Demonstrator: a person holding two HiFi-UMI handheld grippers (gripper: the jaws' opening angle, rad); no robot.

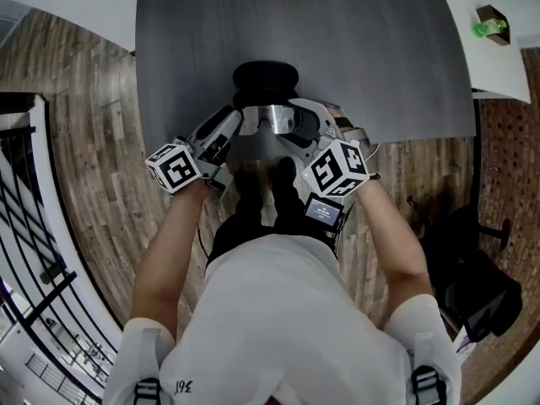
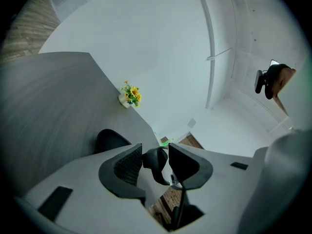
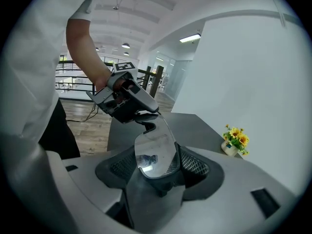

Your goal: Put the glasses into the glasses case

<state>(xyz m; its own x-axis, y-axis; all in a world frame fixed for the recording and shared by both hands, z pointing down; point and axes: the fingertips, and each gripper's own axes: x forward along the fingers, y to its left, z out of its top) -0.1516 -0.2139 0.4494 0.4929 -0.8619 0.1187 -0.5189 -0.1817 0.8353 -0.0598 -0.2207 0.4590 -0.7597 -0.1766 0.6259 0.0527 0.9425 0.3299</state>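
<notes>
One pair of glasses [image 1: 275, 118] spans two grippers: left gripper [image 2: 155, 152] fingers clamp one end, right gripper [image 3: 157, 157] fingers clamp a lens. One case [image 1: 265, 78] lies on the bench [image 1: 354, 49].

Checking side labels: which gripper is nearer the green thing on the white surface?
Right. The right gripper is down-left of the green thing; the left gripper is farther left, across the glasses they both hold.

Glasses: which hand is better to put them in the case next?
Probably the right. The right gripper clamps a lens of the glasses, while the left gripper only pinches a thin dark end. The case lies just beyond them on the table.
</notes>
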